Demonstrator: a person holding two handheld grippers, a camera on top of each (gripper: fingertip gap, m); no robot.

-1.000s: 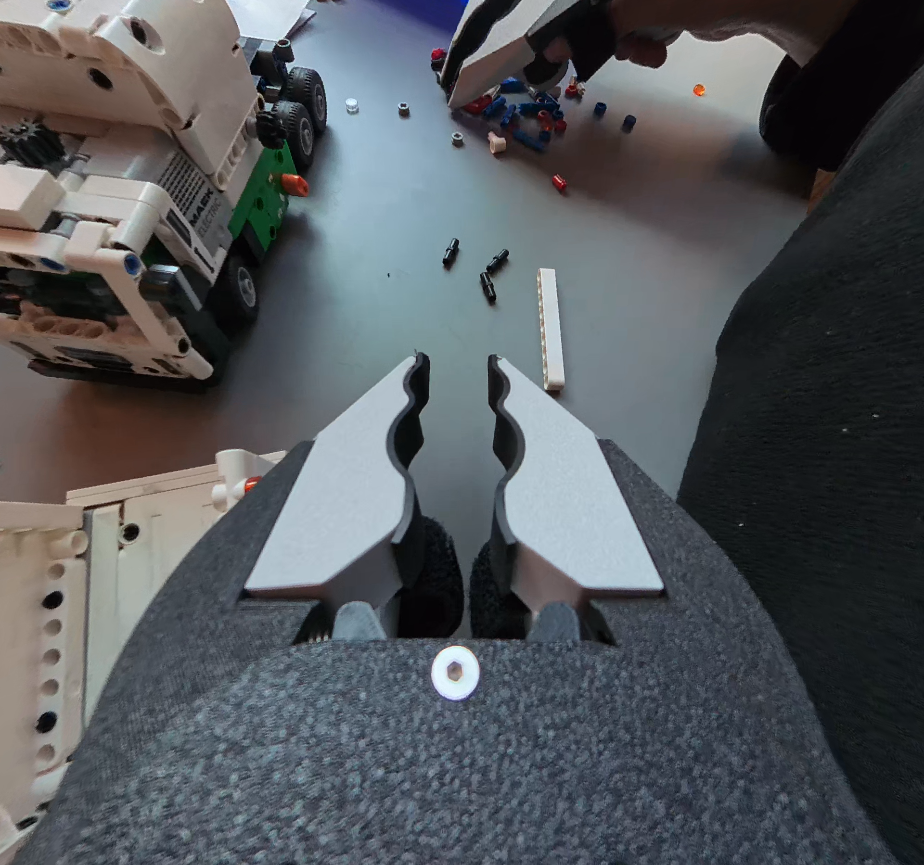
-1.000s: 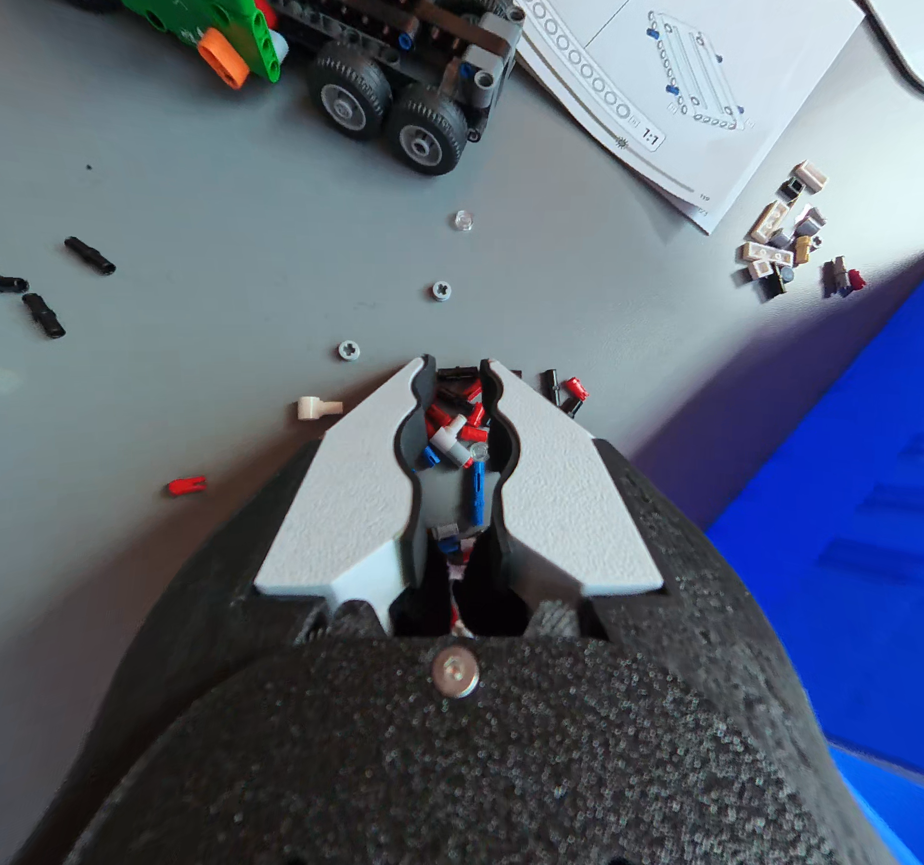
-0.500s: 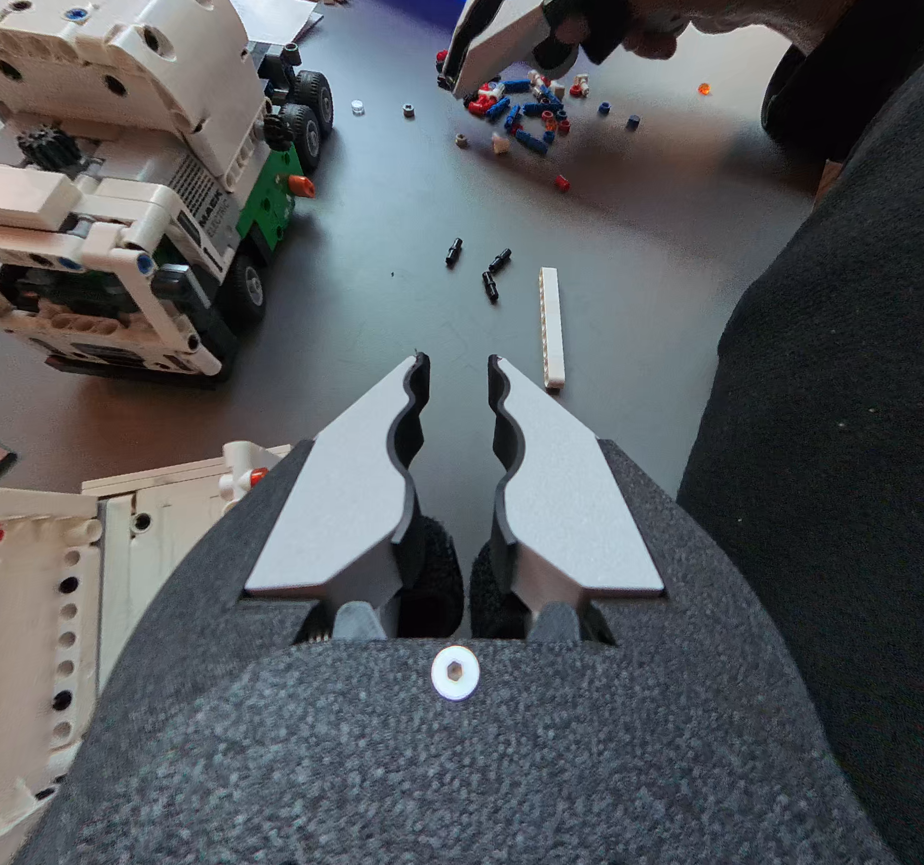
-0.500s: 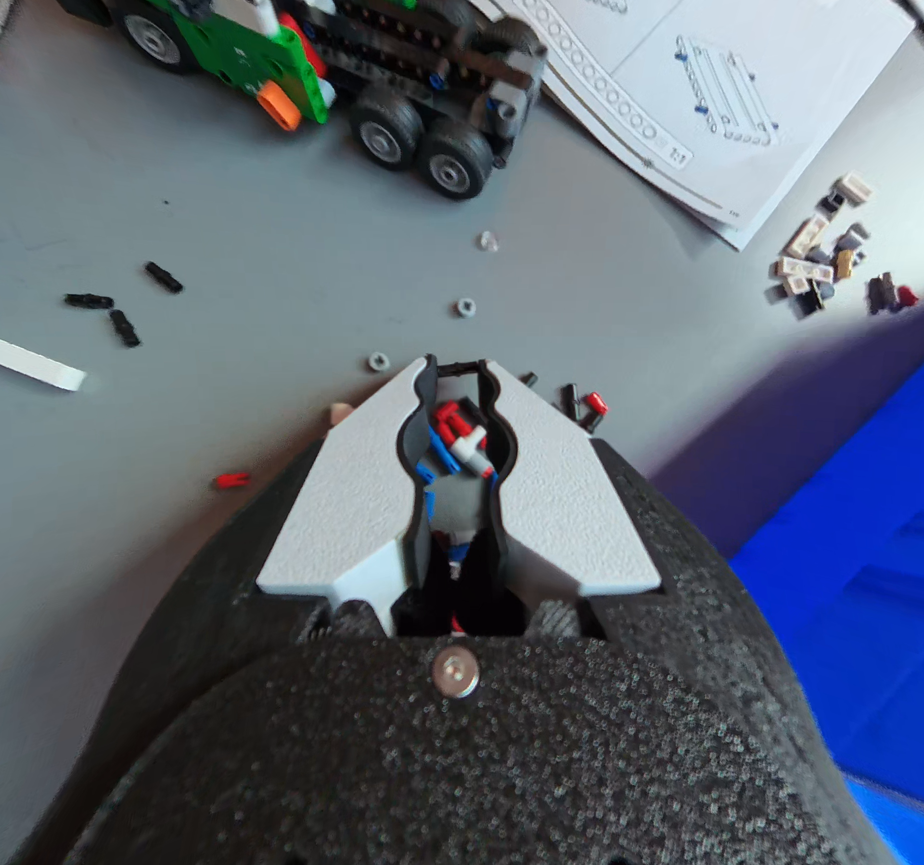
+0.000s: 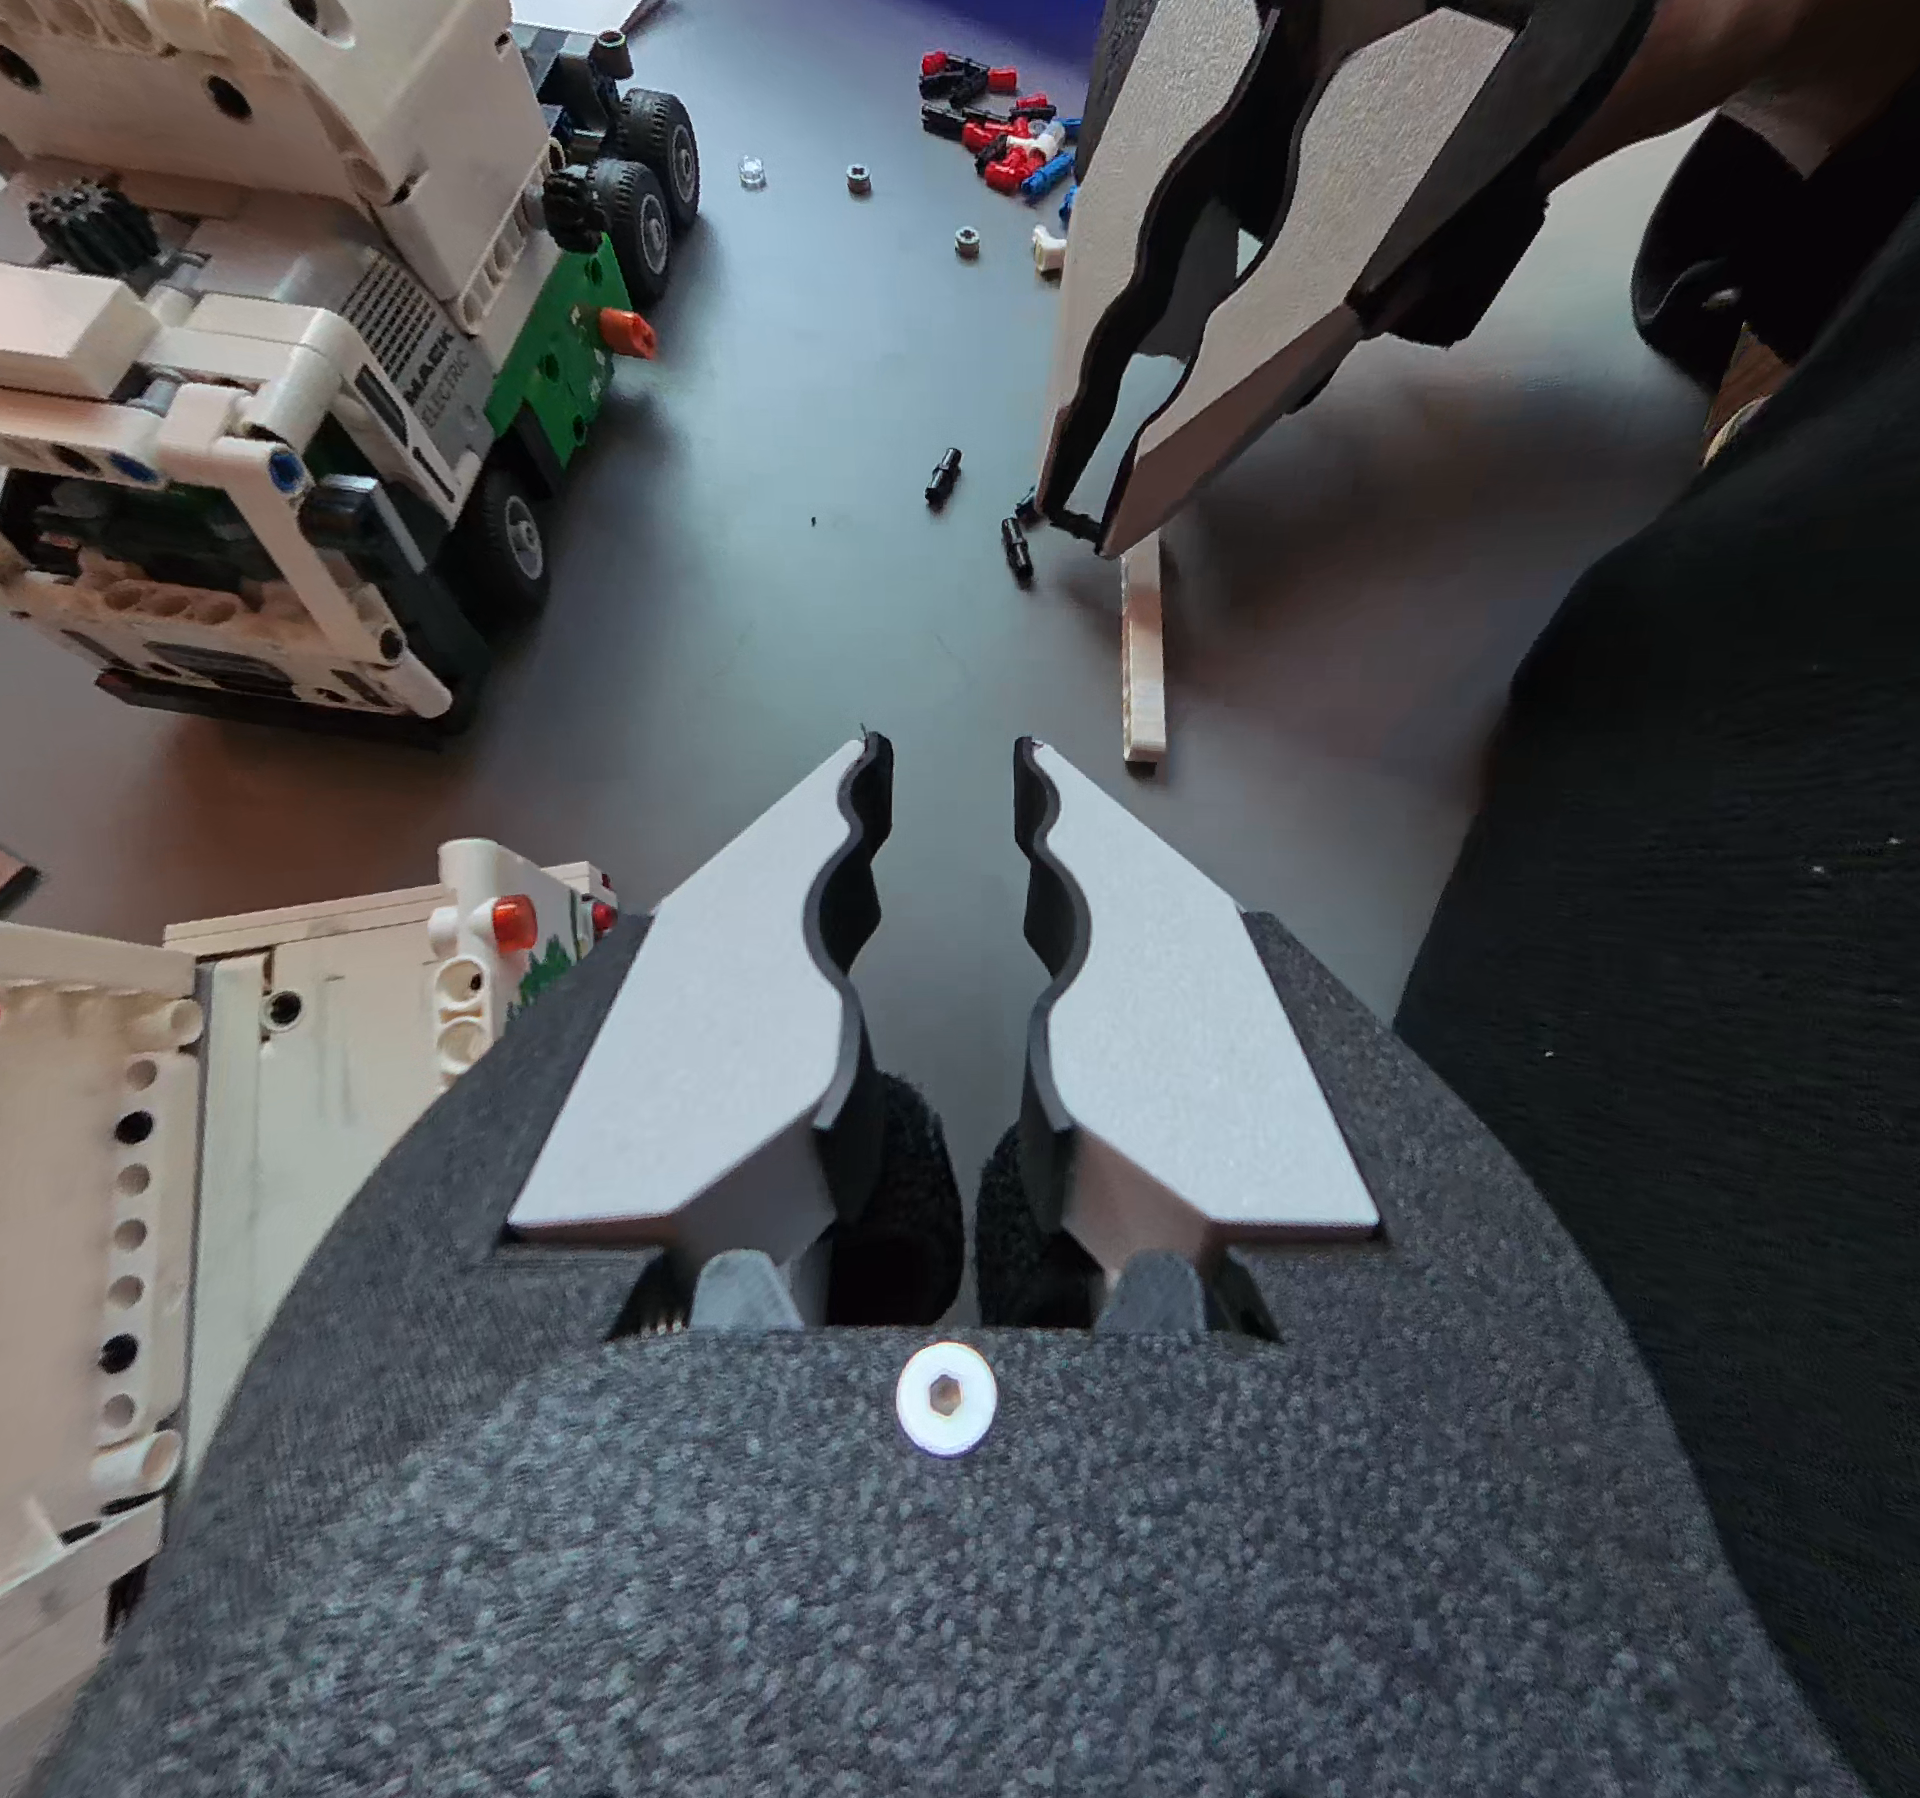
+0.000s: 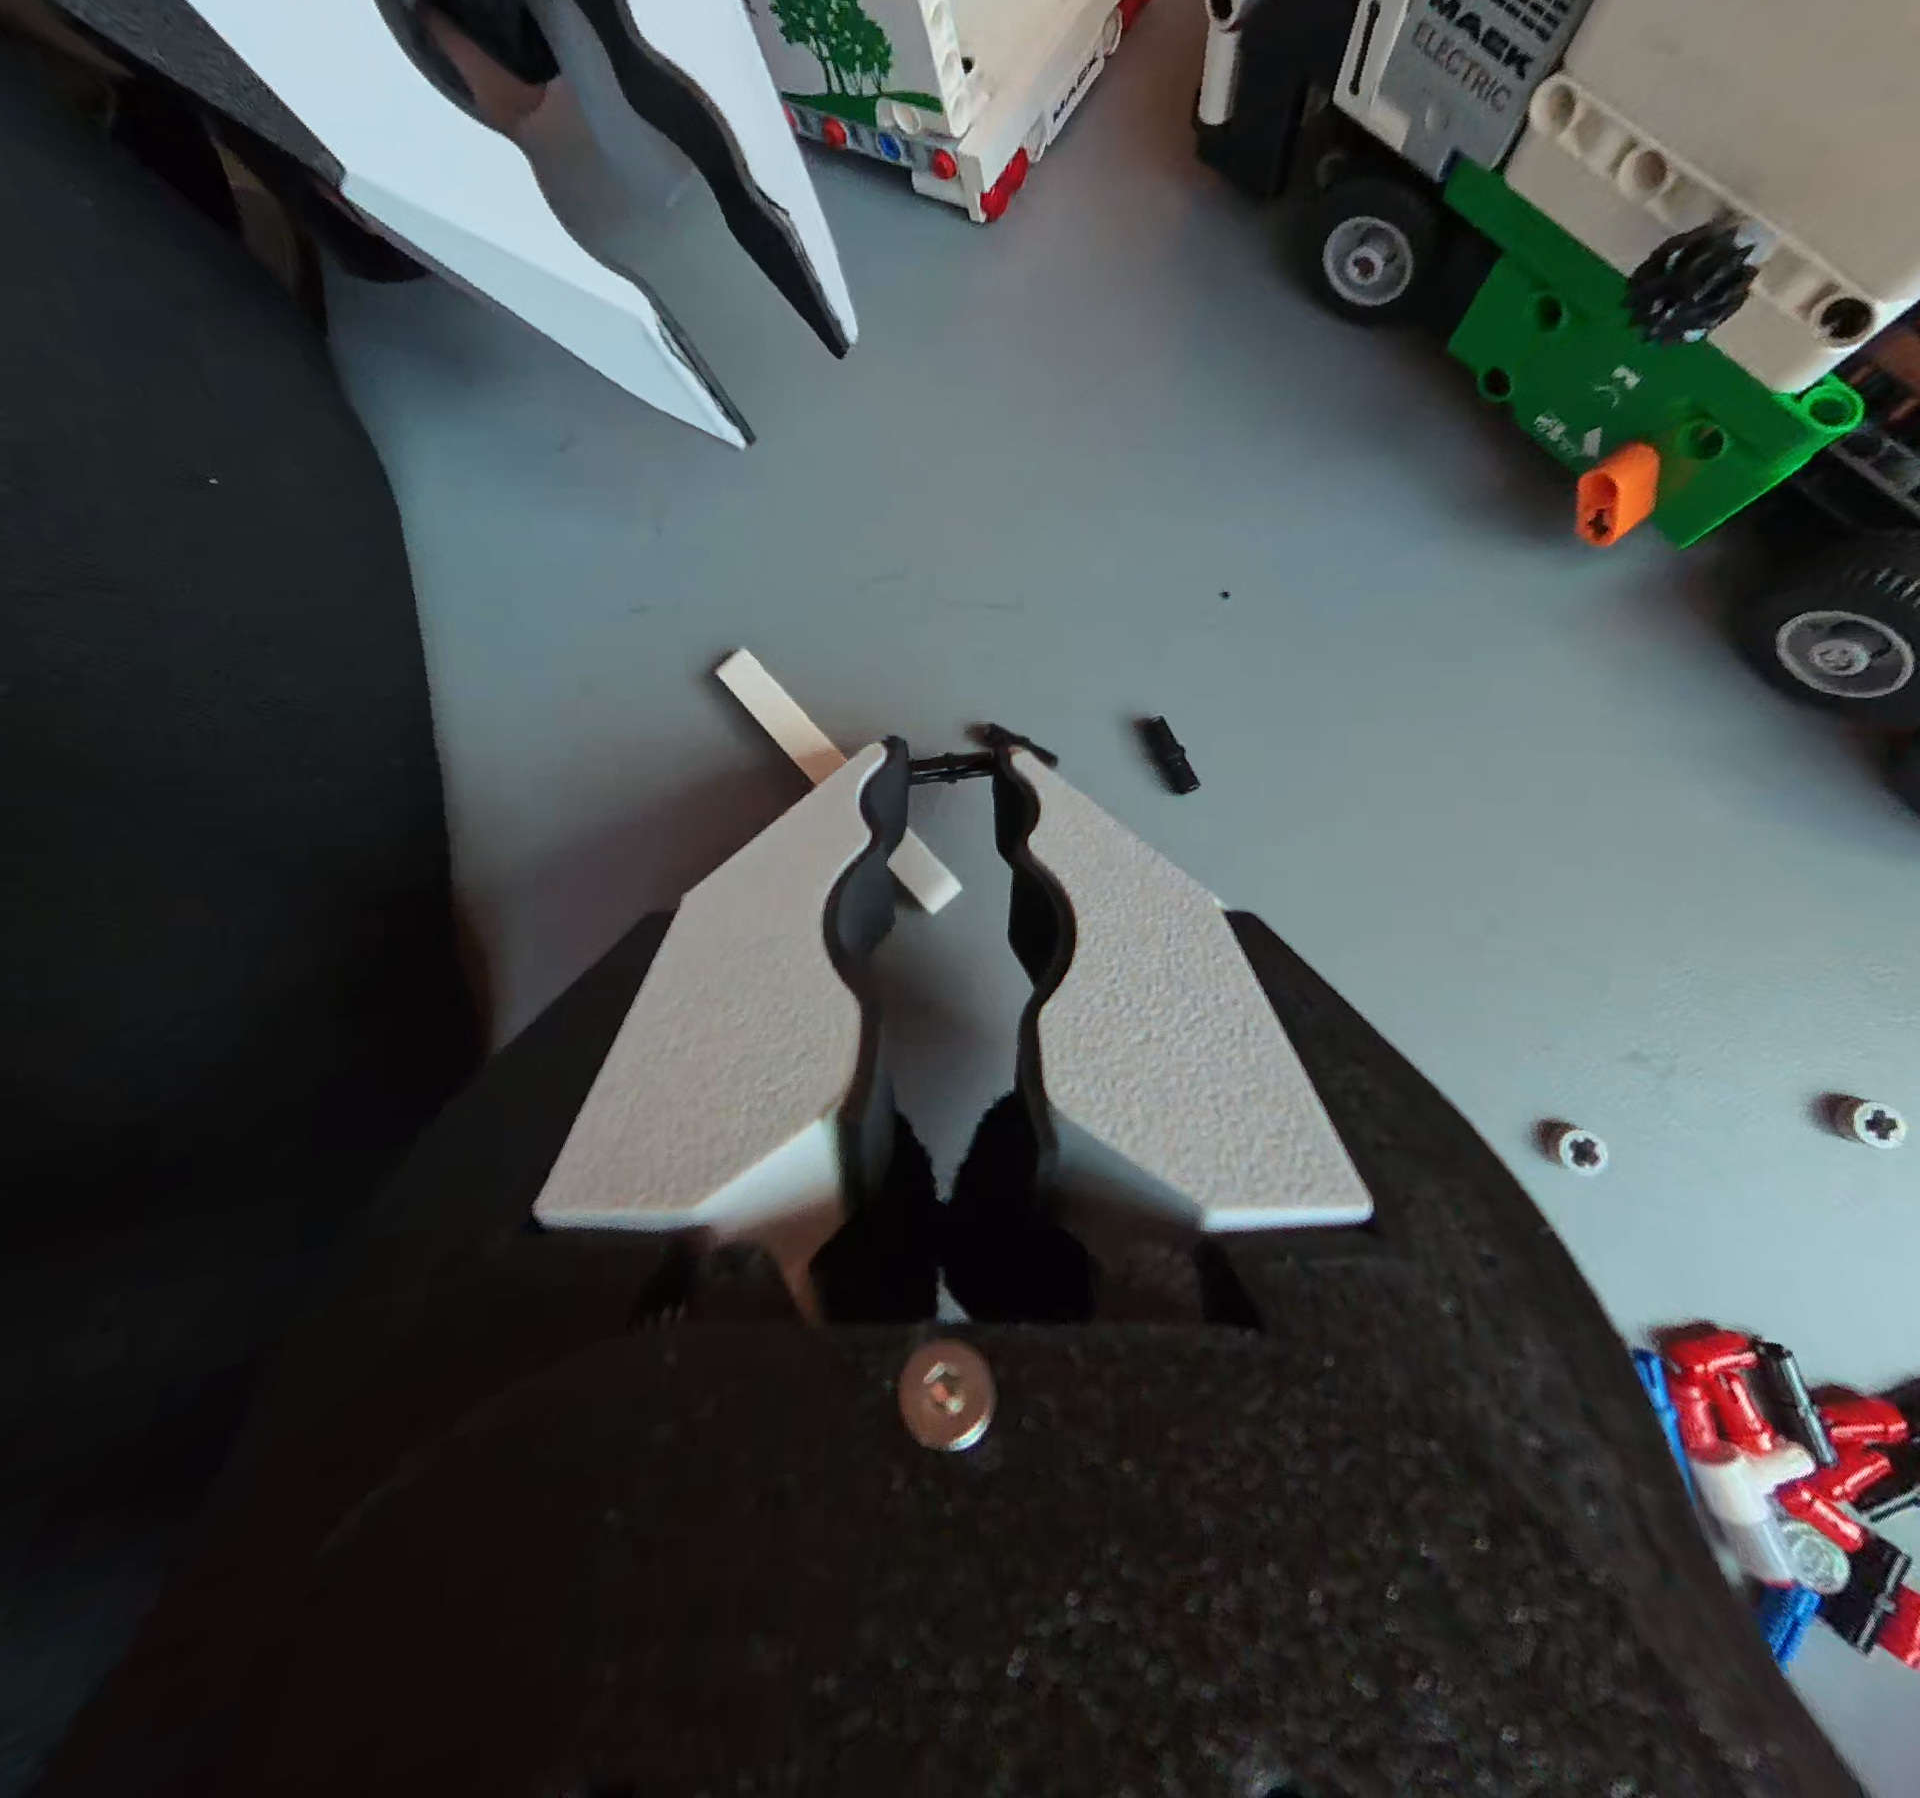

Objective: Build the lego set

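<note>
My right gripper (image 6: 948,761) is shut on a thin black pin (image 6: 948,764), held crosswise between its fingertips. It hovers low over the grey table, just above the far end of a long white beam (image 6: 774,704). The left wrist view shows the same: the right gripper (image 5: 1077,524) with the black pin (image 5: 1075,524) at its tips, over the beam (image 5: 1143,668). Two loose black pins (image 5: 942,478) lie beside it. My left gripper (image 5: 951,746) is open and empty, a little short of the beam. It also shows in the right wrist view (image 6: 795,387).
A white and green toy truck (image 5: 312,294) stands at the left, with a separate white body section (image 5: 312,1000) near my left gripper. A pile of small red, blue and black parts (image 5: 997,127) lies farther off. A person's dark clothing (image 5: 1714,917) fills the right. Some 8 centimeters of space lies between my two pairs of fingers.
My right gripper closed on a black pin at the parts pile, lifted it and carried it over to the white beam, turning to face the truck. The left gripper stayed open and still.
</note>
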